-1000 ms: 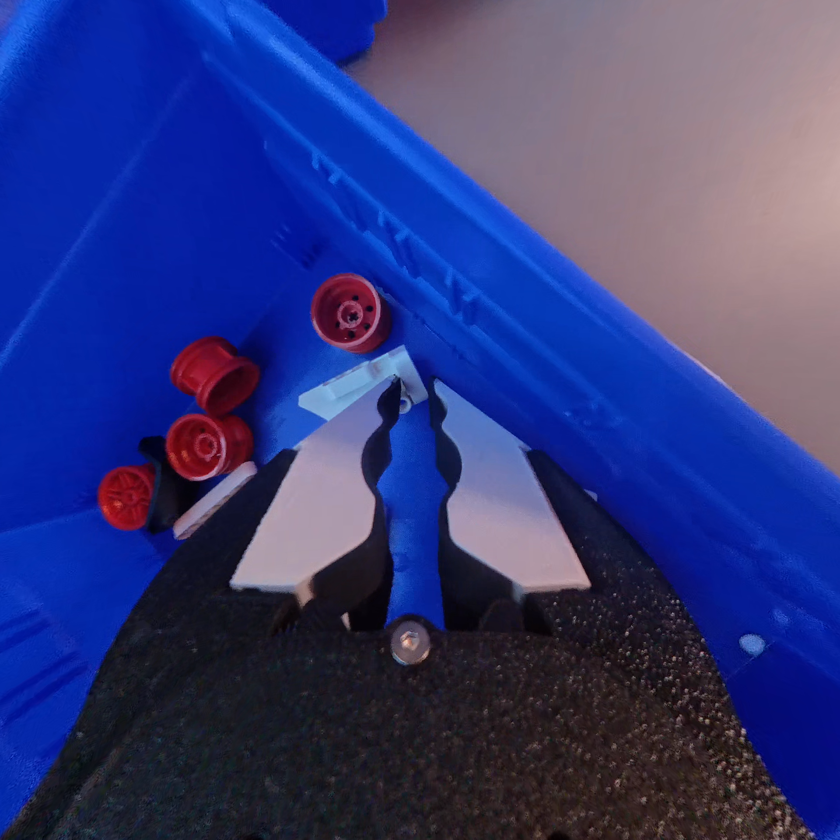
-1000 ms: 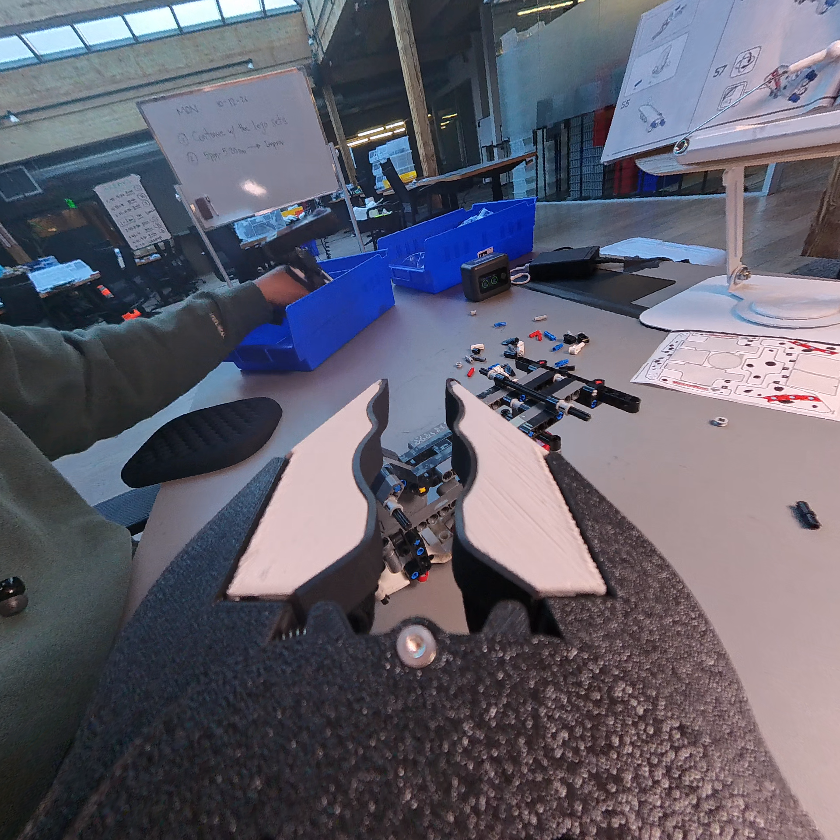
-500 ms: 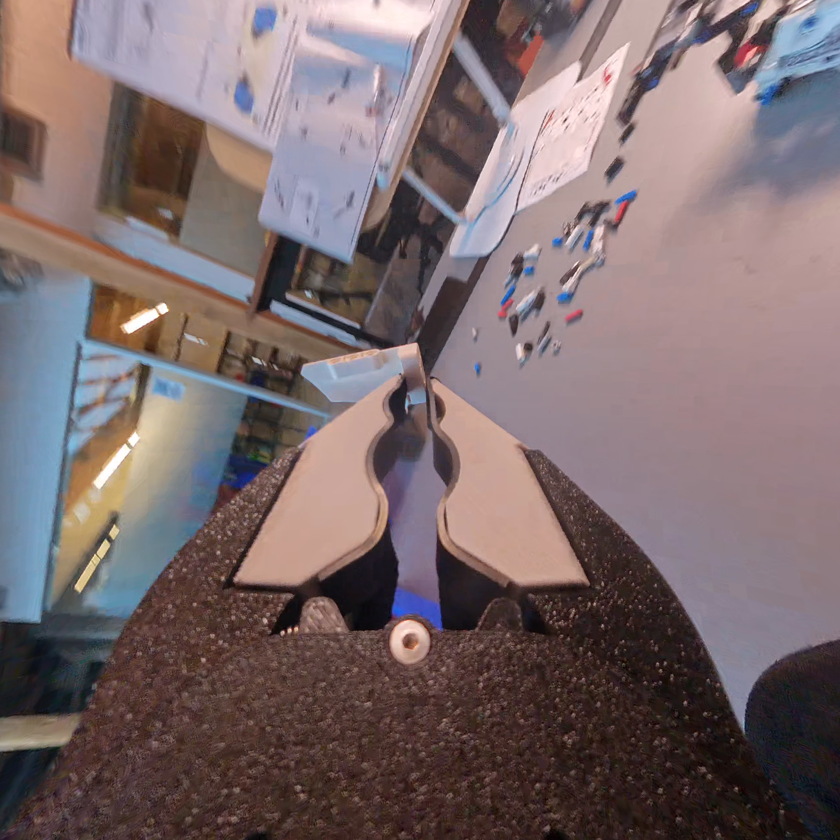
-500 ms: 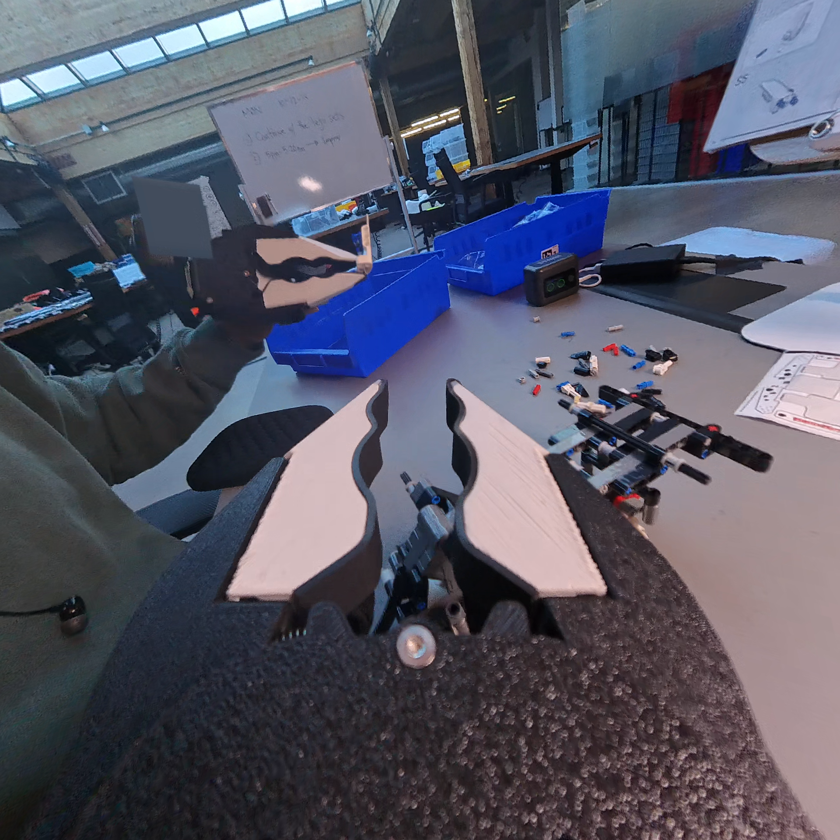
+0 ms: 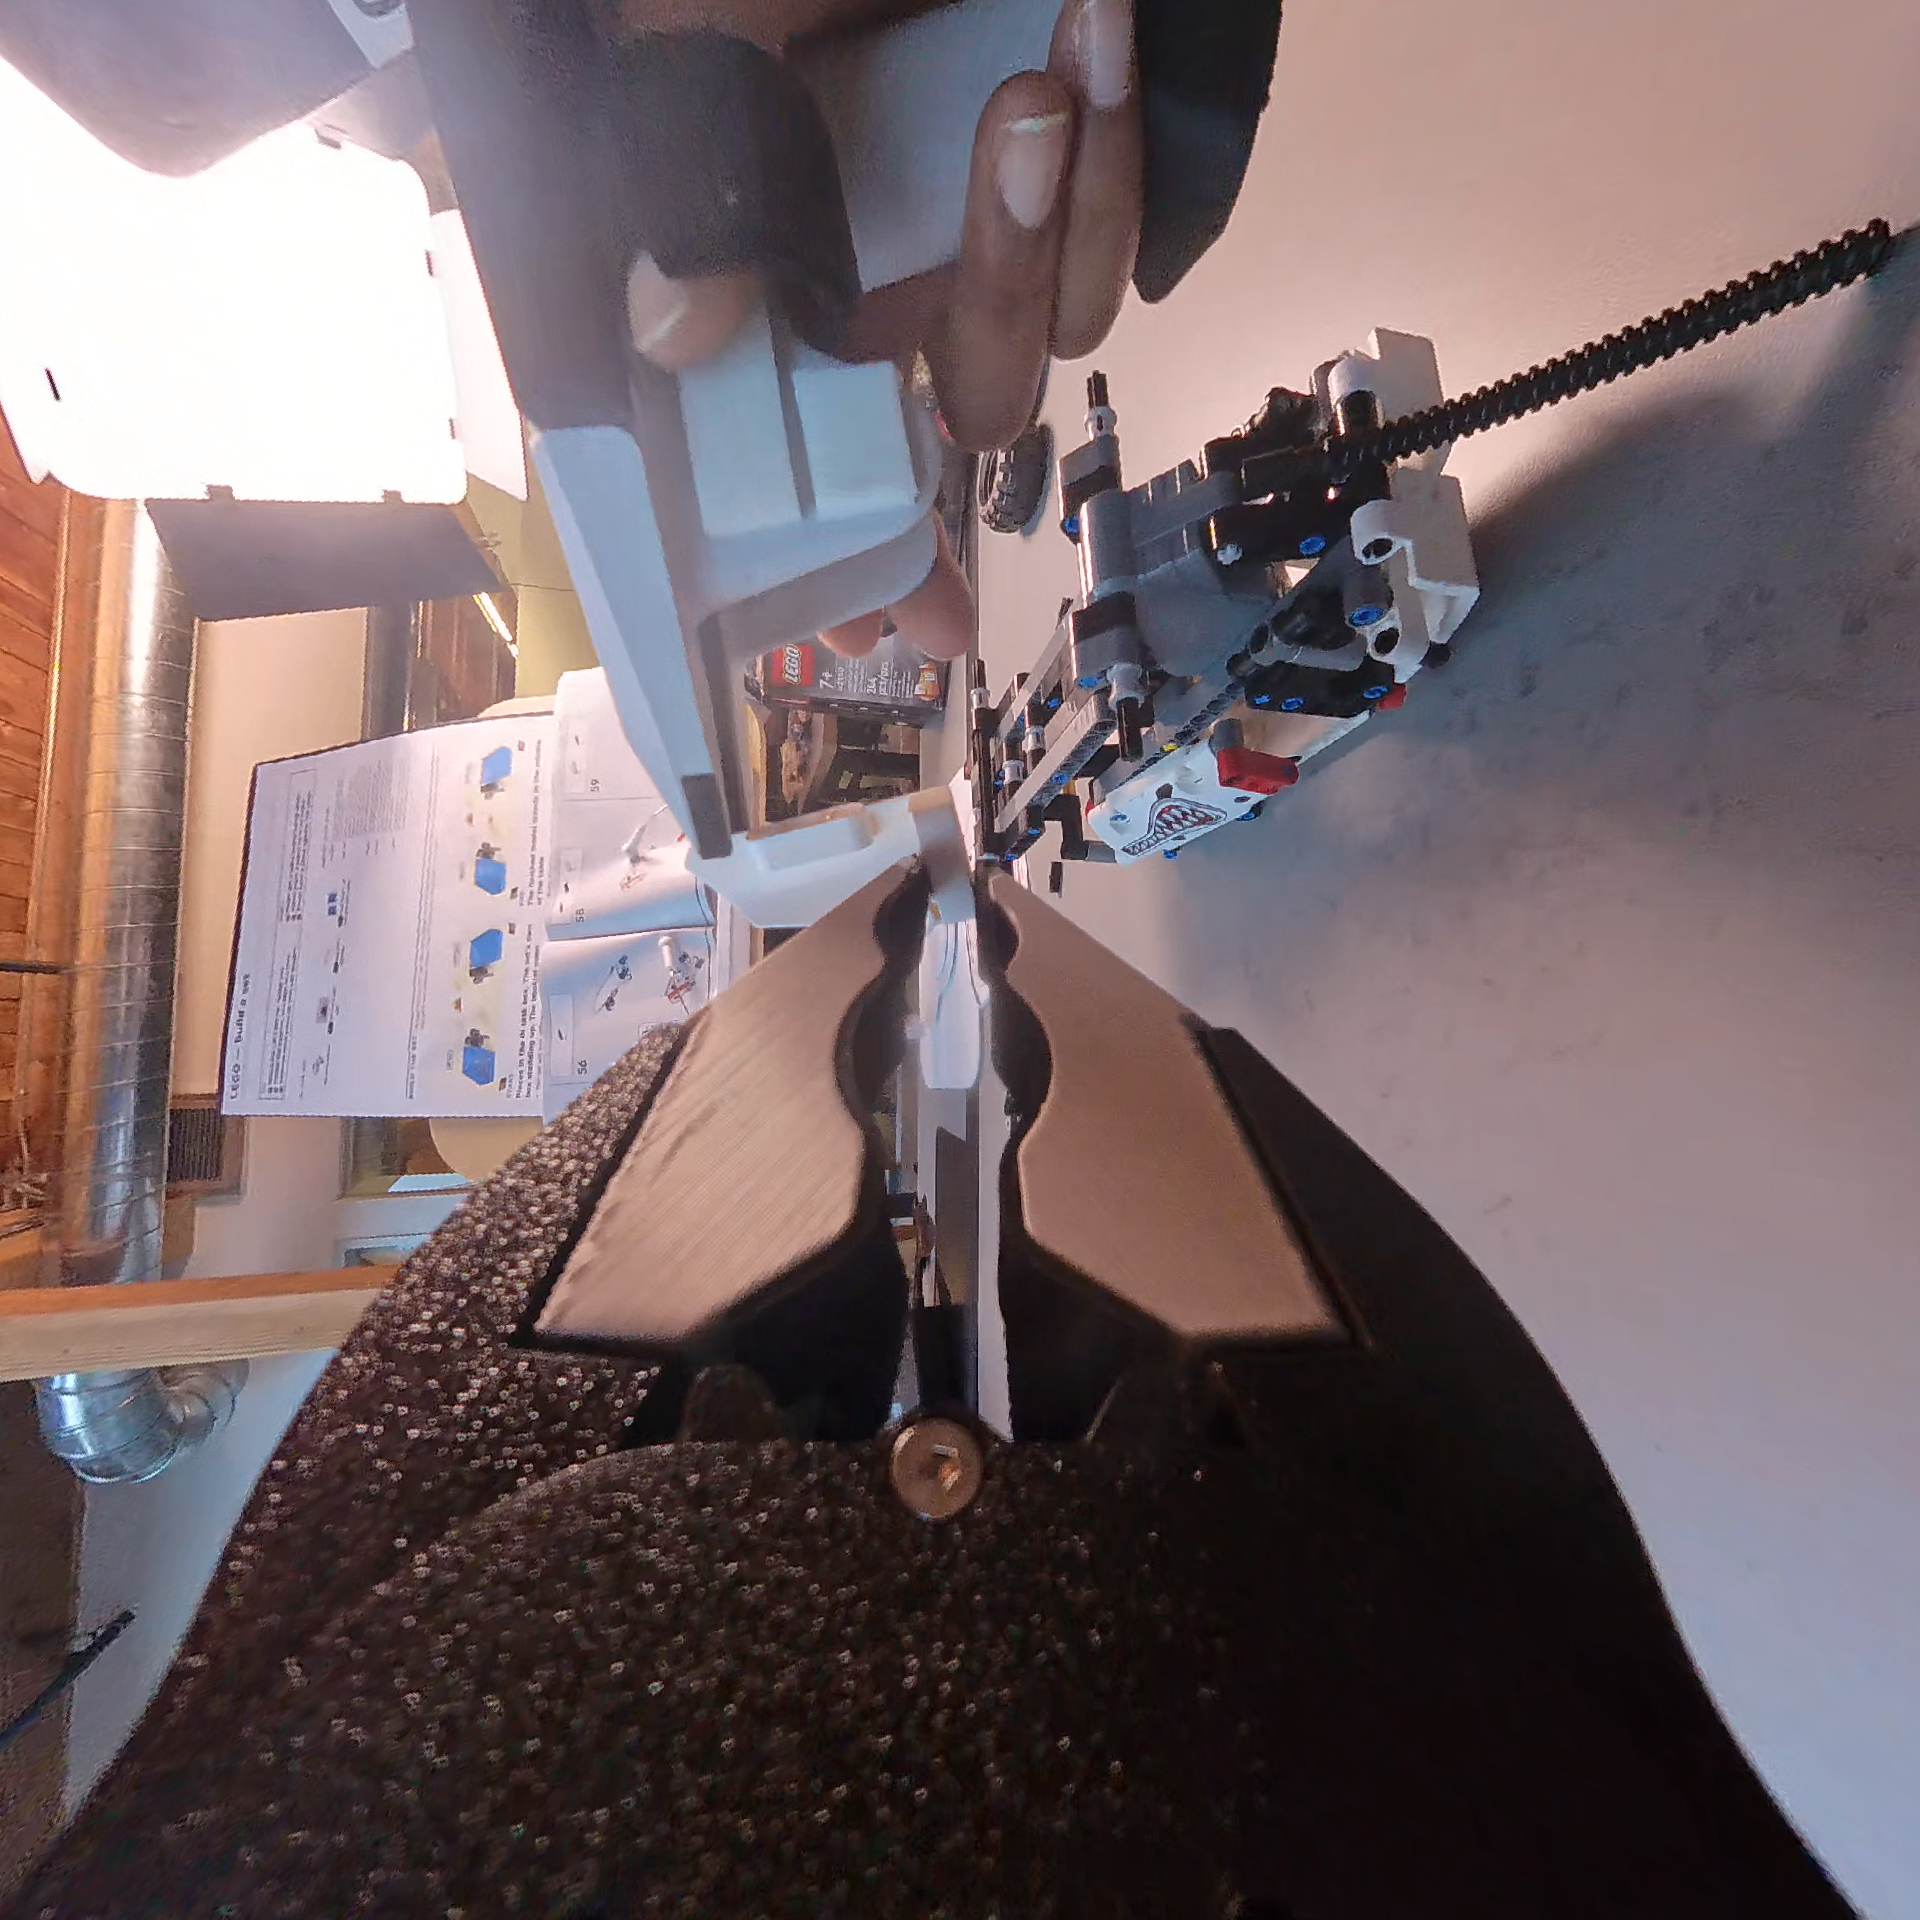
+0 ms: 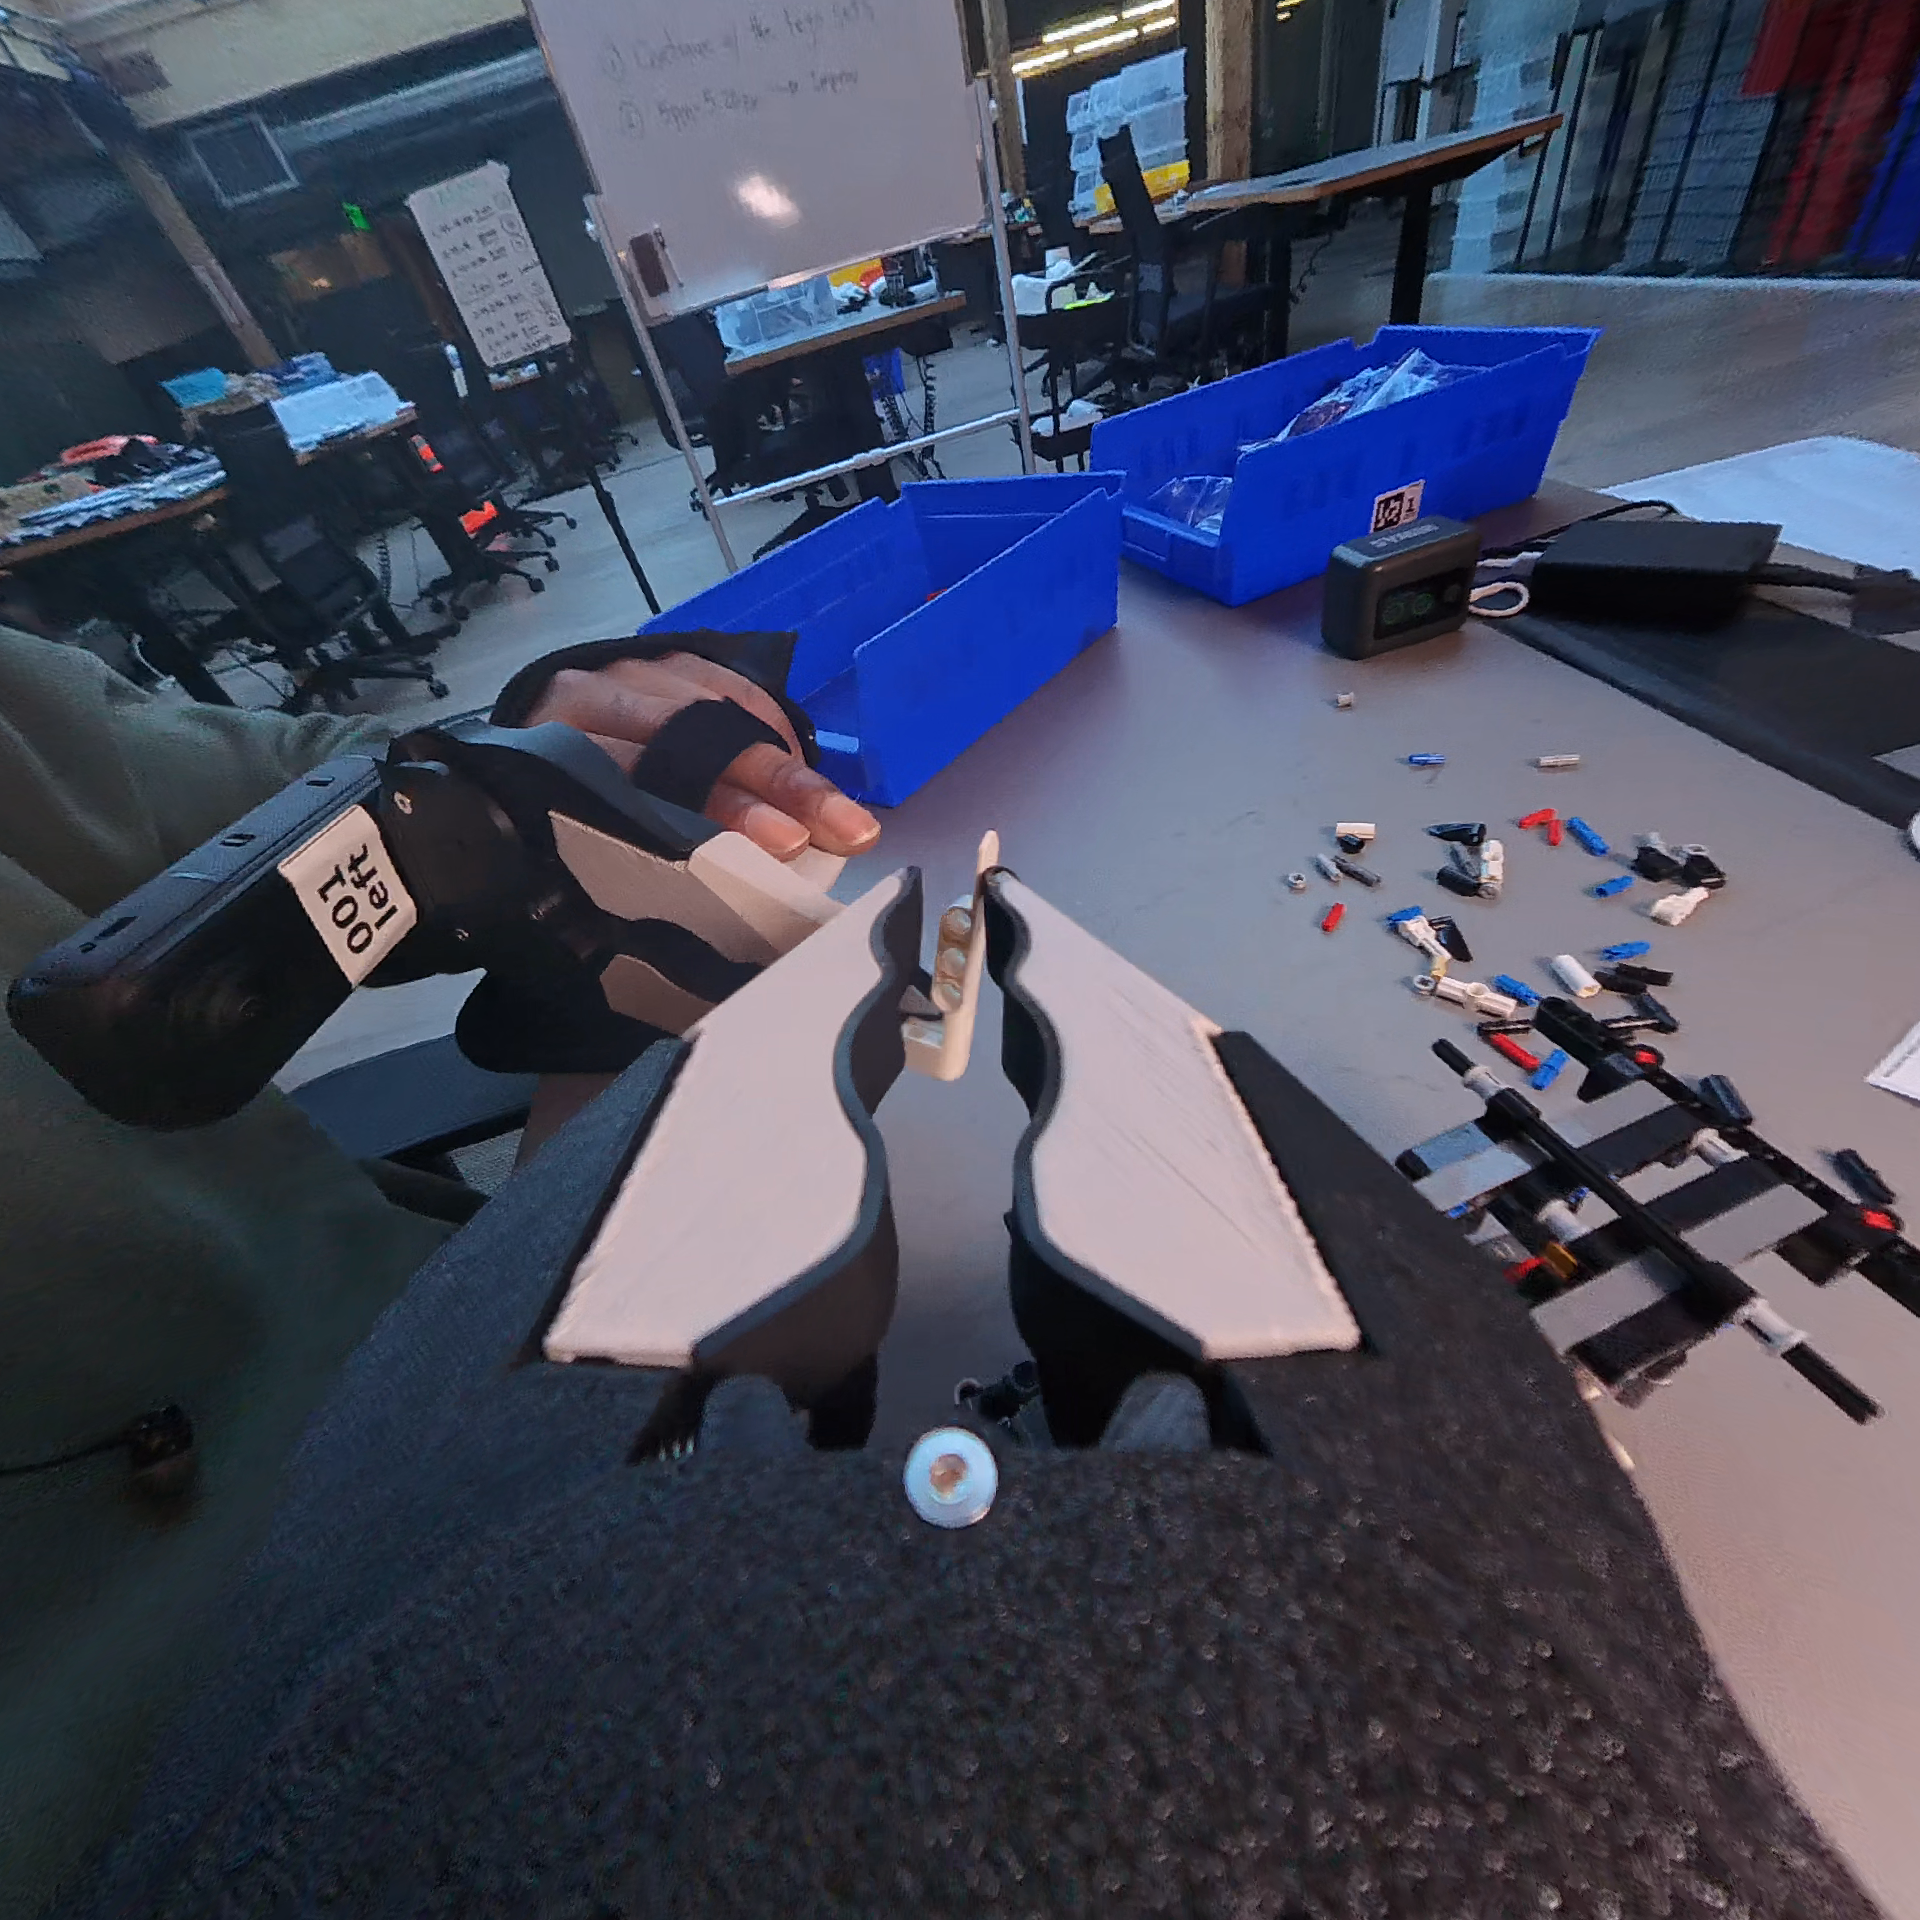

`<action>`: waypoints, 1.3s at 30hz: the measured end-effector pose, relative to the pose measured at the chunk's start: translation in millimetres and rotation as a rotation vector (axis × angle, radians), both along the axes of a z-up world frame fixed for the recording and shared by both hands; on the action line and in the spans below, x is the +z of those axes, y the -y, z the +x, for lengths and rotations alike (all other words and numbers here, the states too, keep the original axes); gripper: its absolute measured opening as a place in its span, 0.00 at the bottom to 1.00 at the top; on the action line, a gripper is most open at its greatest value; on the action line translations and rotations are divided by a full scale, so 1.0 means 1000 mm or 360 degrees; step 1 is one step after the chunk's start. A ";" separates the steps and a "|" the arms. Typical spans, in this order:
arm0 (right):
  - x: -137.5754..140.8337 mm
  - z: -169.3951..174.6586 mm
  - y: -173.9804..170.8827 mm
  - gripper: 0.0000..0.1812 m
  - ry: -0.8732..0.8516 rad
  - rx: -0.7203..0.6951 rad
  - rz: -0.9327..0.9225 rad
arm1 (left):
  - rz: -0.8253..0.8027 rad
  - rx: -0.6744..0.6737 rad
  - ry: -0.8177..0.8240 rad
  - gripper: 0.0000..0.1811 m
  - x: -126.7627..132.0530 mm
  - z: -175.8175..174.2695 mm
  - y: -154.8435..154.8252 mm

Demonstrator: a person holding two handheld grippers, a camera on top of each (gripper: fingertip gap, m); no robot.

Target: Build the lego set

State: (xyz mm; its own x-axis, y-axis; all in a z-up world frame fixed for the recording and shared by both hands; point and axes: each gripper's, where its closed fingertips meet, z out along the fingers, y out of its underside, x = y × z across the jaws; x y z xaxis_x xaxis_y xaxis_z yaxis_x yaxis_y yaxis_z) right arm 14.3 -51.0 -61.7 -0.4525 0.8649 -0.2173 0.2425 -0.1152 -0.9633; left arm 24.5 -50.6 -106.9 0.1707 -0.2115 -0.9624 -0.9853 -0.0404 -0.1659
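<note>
Here the left claw (image 5: 951,883) is pinched almost shut on a white lego piece (image 5: 951,997). The piece has one flat part running down between the fingers and a wing sticking out to the side past the tips. The right claw (image 6: 951,883) meets it nose to nose. In the right wrist view the same piece stands upright between its fingers, which are a little apart with the thin edge against one fingertip. I cannot tell whether that claw is actually gripping it. Both are held above the tabletop (image 6: 1143,727), not resting on it.

In the left wrist view, the right gripper's pale body and the hand (image 5: 1018,208) wrapped around it fill the upper part and hide much of what lies beyond. The half-built model (image 5: 1247,623), grey, black and white with blue pins and a toothy printed panel, sits on the tabletop just past the claws. A long black toothed strip (image 5: 1662,312) runs off from it. A dark set box (image 5: 852,675) and a printed instruction sheet (image 5: 395,914) show behind.

In the right wrist view, the model lies off to the right, well apart from the claws. A scatter of small loose parts (image 6: 1507,914) in blue, red, black and white lies farther back. Two blue bins (image 6: 935,644) stand beyond, with a small black device (image 6: 1403,587) and a black adapter (image 6: 1652,571) beside them and a whiteboard (image 6: 769,135) behind.
</note>
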 end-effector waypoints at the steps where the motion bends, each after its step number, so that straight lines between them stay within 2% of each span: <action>1: -0.002 0.000 -0.005 0.01 0.0001 -0.0028 0.0013 | 0.0004 -0.0006 0.0009 0.04 0.000 0.000 0.000; 5: 0.002 0.002 -0.012 0.01 -0.0031 -0.0017 -0.0119 | 0.0033 -0.0045 0.0228 0.04 0.009 0.003 0.000; 12: 0.024 0.014 -0.022 0.00 -0.0135 0.0185 -0.0749 | 0.0144 -0.0189 0.0636 0.06 0.041 0.015 0.003; 14: 0.026 0.016 -0.023 0.00 -0.0159 0.0230 -0.0863 | 0.0138 -0.0290 0.0889 0.08 0.052 0.020 0.008; 18: 0.034 0.021 -0.029 0.00 -0.0220 0.0291 -0.1020 | 0.0061 -0.0543 0.1662 0.17 0.081 0.017 0.020; 21: 0.033 0.020 -0.030 0.00 -0.0228 0.0273 -0.1029 | -0.0121 -0.0540 0.2007 0.26 0.072 0.005 0.015; 23: 0.033 0.019 -0.029 0.00 -0.0224 0.0260 -0.1014 | -0.0266 -0.0566 0.2179 0.28 0.060 0.006 0.012; 27: 0.029 0.016 -0.025 0.00 -0.0211 0.0206 -0.0933 | -0.0459 -0.0613 0.2359 0.26 0.045 0.017 0.010; 33: 0.018 0.013 -0.021 0.00 -0.0158 0.0169 -0.0786 | -0.0638 -0.0670 0.2609 0.17 0.042 0.020 0.005; 37: -0.001 0.009 -0.009 0.00 -0.0116 0.0116 -0.0371 | -0.0766 -0.0503 0.2533 0.06 0.015 0.016 -0.002; 39: -0.009 0.008 -0.005 0.00 -0.0085 0.0090 -0.0210 | -0.0806 -0.0456 0.2437 0.06 0.003 0.016 -0.003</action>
State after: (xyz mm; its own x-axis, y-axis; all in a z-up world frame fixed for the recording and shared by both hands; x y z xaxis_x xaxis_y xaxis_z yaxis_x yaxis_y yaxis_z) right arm 22.1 -45.6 -70.6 -0.5138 0.8033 -0.3014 0.2008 -0.2290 -0.9525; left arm 40.9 -48.0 -103.6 0.7458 -0.6250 0.2306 0.0912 -0.2470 -0.9647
